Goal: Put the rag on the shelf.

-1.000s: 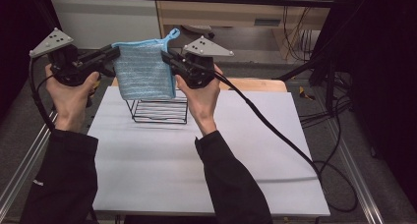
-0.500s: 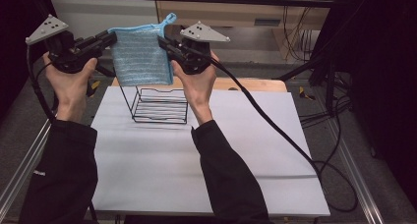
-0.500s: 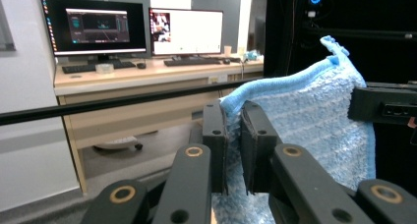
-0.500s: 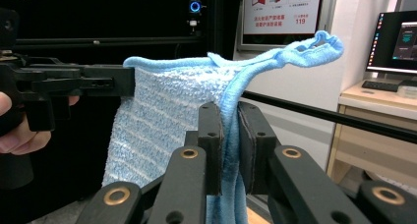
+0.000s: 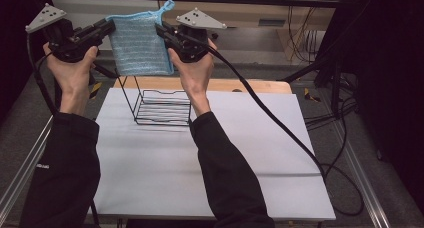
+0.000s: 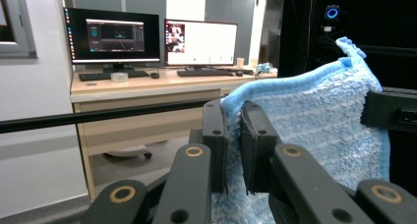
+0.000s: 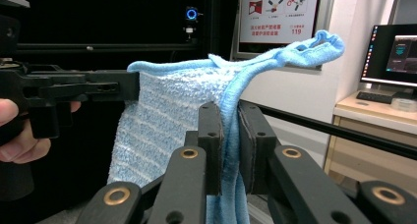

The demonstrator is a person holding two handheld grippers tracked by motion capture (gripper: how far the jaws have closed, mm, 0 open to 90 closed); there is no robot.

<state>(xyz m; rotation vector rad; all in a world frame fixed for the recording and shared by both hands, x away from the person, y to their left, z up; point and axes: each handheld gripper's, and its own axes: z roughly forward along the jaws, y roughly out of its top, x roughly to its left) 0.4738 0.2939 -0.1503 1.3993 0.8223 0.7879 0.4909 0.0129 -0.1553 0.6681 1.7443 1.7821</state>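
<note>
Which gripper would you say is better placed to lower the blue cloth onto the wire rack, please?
Probably the right gripper: it sits nearly above the wire rack, while the left gripper is off to its side. Both clamp the cloth.

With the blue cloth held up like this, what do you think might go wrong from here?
Each gripper, left and right, pinches only a top corner of the blue cloth, so a tug apart might pull a corner free. The cloth hangs above the wire rack; lowering it carelessly could snag the hem on the wires or tip the rack.
</note>
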